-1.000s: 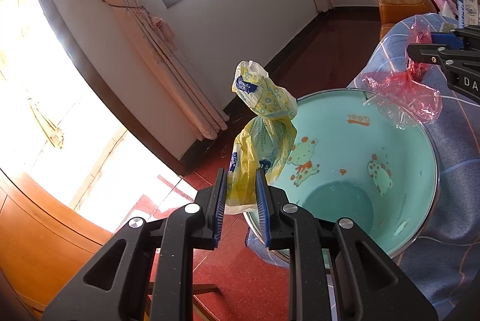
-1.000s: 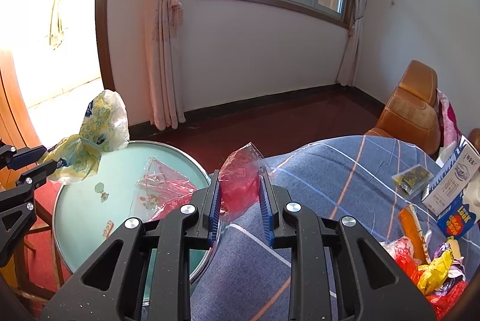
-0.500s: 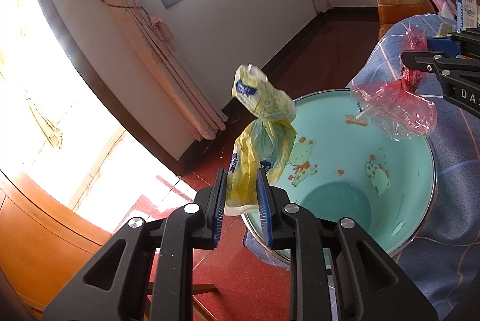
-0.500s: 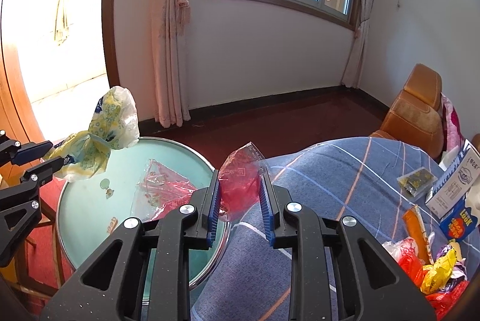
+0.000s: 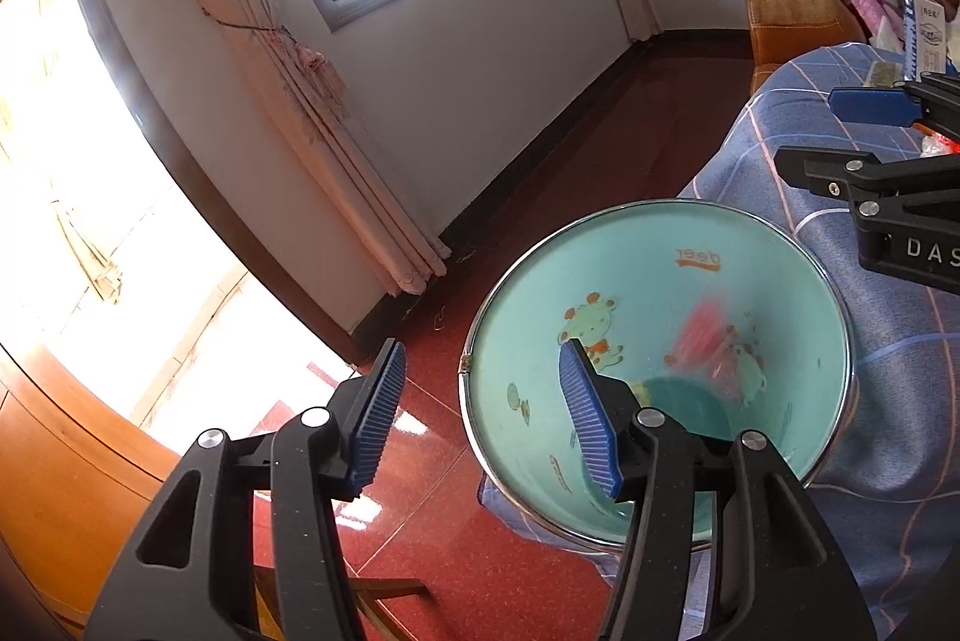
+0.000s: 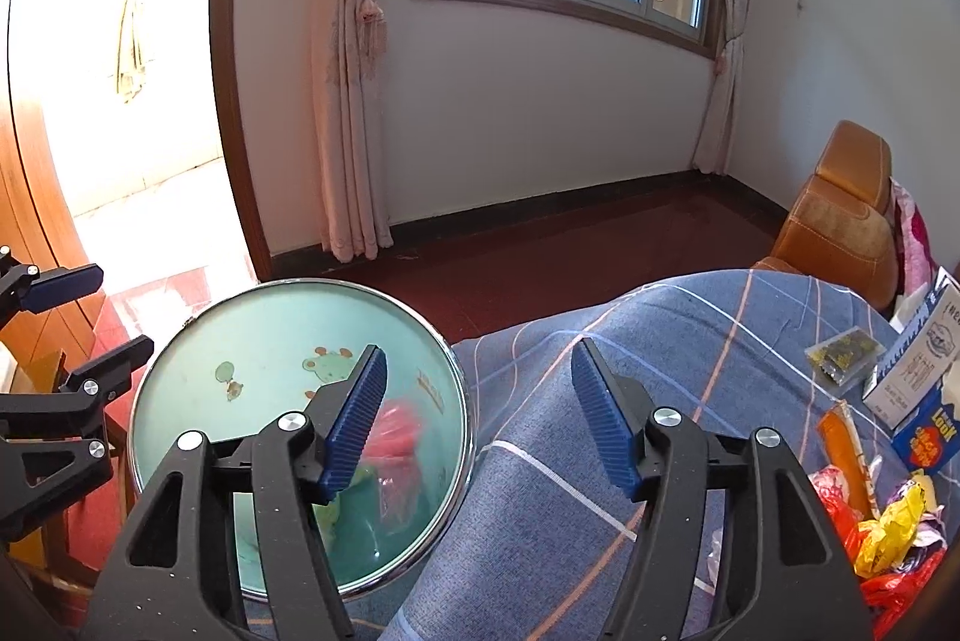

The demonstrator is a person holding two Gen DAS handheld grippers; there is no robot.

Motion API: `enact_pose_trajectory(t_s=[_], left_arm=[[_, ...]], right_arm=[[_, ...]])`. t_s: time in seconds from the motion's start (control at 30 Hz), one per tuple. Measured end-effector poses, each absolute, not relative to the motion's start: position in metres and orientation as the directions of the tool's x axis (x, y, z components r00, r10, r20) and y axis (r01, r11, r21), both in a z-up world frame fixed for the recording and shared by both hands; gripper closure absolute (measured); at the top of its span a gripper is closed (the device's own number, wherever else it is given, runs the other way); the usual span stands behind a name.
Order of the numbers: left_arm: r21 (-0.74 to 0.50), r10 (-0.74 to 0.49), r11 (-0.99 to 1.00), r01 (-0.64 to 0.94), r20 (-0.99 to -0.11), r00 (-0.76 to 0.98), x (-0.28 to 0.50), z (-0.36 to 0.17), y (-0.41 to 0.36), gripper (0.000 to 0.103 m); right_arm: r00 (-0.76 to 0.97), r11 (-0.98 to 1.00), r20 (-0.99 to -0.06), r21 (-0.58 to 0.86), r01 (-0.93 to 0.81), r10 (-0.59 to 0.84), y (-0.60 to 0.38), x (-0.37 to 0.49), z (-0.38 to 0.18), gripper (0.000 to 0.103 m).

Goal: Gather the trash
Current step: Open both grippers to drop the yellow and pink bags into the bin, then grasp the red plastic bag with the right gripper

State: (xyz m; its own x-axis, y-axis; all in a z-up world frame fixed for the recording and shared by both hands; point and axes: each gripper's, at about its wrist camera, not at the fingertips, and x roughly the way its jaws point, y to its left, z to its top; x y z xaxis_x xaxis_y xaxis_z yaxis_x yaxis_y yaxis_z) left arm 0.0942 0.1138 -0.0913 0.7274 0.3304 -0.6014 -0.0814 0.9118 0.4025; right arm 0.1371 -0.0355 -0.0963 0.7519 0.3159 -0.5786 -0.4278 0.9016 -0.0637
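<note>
So far: red plastic wrapper [image 6: 393, 431] lies in teal basin [image 5: 660, 233].
L gripper [image 5: 480, 413]: wide, empty.
R gripper [image 6: 477, 413]: wide, empty.
Left: wrapper pile [image 6: 882, 521] on blue plaid cloth [image 6: 600, 551].

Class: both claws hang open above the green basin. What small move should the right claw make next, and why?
Probably swing the right claw, open and empty, rightward to the wrapper pile on the blue cloth. The red bag is blurred inside the basin, so that drop looks done, while trash remains on the cloth.
</note>
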Motion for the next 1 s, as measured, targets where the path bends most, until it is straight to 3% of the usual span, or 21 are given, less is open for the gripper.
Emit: enact_pose_trajectory(t_s=[0.27, 0.57, 0.77, 0.87, 1.0], left_arm=[[0.393, 0.333, 0.914, -0.100, -0.587, 0.738, 0.093, -0.088, 0.113, 0.032], [0.322, 0.235, 0.946, -0.031, -0.618, 0.750, 0.086, -0.091, 0.092, 0.029], [0.319, 0.179, 0.947, 0.037, -0.620, 0.764, 0.076, -0.096, 0.060, 0.029], [0.295, 0.138, 0.953, 0.075, -0.639, 0.757, 0.071, -0.103, 0.045, 0.029], [0.289, 0.088, 0.947, 0.140, -0.652, 0.753, 0.061, -0.110, 0.019, 0.028]], right_arm=[[0.783, 0.928, -0.559, -0.065, -0.368, 0.271, -0.055, 0.126, -0.084, 0.028], [0.822, 0.960, -0.525, -0.030, -0.278, 0.222, -0.117, 0.087, -0.054, 0.025], [0.869, 0.995, -0.490, -0.022, -0.096, 0.073, -0.204, 0.036, -0.045, 0.025], [0.859, 0.999, -0.512, -0.019, 0.027, -0.032, -0.254, 0.019, -0.059, 0.025], [0.804, 0.997, -0.594, 0.026, 0.071, -0.042, -0.292, 0.018, -0.091, 0.027]])
